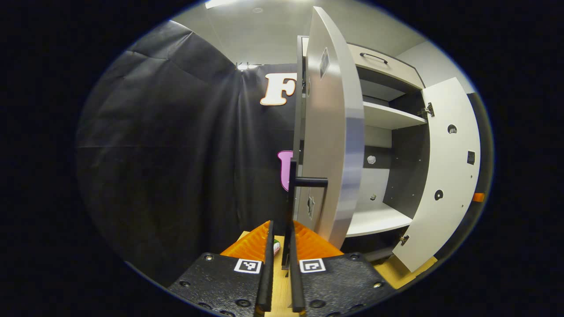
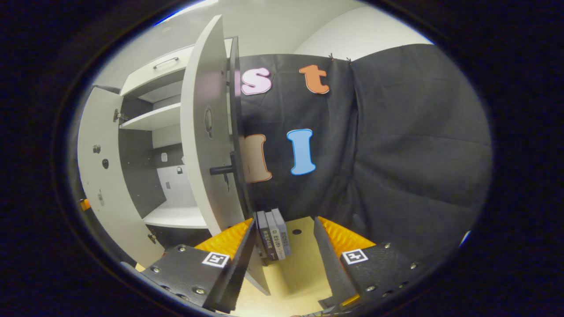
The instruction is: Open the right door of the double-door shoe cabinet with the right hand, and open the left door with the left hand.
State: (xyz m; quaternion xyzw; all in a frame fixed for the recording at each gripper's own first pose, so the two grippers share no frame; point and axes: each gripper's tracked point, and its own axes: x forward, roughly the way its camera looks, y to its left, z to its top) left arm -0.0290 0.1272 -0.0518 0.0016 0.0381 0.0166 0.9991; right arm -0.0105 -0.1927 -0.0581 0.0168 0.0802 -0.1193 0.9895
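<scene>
Both doors of the white shoe cabinet stand wide open. In the left gripper view the left door [image 1: 326,132] is seen edge-on just ahead, and the right door [image 1: 445,167] is swung out beyond it. The left door's black handle [image 1: 310,181] has its upright bar running down between the fingers of my left gripper [image 1: 280,224]. They stand close around the bar, with a thin gap on its left side. In the right gripper view the right door [image 2: 202,132] and its handle [image 2: 220,170] are up and left of my right gripper [image 2: 284,220], which is open and holds nothing.
Inside the cabinet are a bare shelf [image 1: 383,116] and a bottom board [image 1: 374,220], with a drawer [image 1: 383,61] on top. Three grey books [image 2: 274,235] stand on the wooden floor [image 2: 304,268] behind the right door. Black cloth walls hang on both sides.
</scene>
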